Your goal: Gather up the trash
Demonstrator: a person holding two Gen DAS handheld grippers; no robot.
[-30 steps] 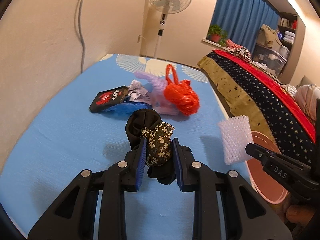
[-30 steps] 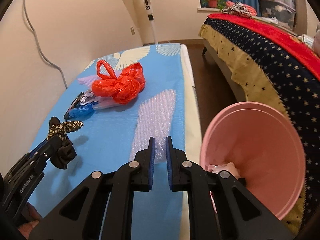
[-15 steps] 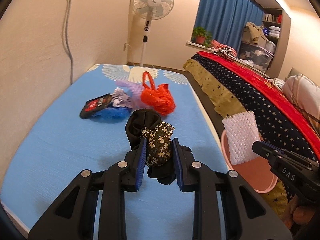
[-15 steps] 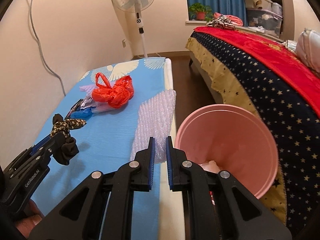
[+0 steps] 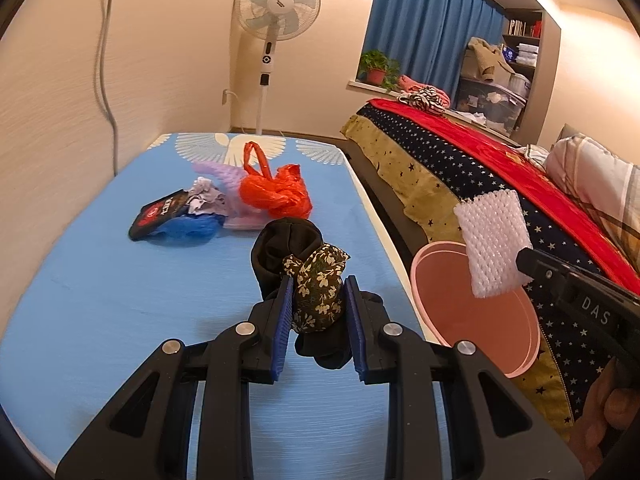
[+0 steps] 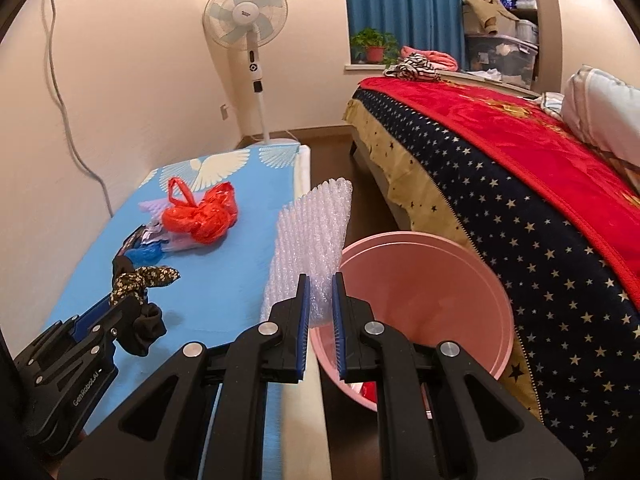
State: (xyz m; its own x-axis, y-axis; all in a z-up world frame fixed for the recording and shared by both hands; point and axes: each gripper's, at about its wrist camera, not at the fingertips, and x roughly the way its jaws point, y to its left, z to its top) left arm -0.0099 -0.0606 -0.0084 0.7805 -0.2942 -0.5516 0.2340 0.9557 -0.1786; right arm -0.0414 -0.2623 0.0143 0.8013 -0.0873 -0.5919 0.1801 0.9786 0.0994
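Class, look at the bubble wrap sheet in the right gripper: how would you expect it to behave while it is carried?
The bubble wrap is probably light: pinched only at its bottom edge, it stands up. Its top edge curls slightly, so expect some flop. The right gripper holds little of it; it might slip.

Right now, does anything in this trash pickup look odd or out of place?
Yes. The left gripper is shut on a floral and black cloth bundle, which looks more like clothing than trash. The right gripper grips bubble wrap beside the pink bin.

Left gripper [image 5: 316,312] (right gripper [image 6: 318,308] too) clamped.
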